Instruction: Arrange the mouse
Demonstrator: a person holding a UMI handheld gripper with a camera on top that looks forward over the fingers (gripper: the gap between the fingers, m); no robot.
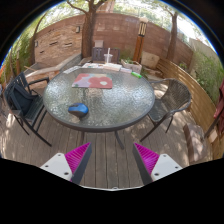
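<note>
A small blue mouse (78, 108) lies on the near left part of a round glass table (125, 100) on a wooden deck. A pink mat (97, 80) lies on the table's far side, beyond the mouse. My gripper (112, 160) is well back from the table, above the deck boards. Its two fingers with magenta pads (77, 157) stand wide apart with nothing between them.
Dark metal chairs stand around the table, one at the left (22, 100) and one at the right (172, 103). A wooden fence (120, 35) and trees stand behind. Small items (130, 67) sit at the table's far edge. Deck boards (110, 150) lie between me and the table.
</note>
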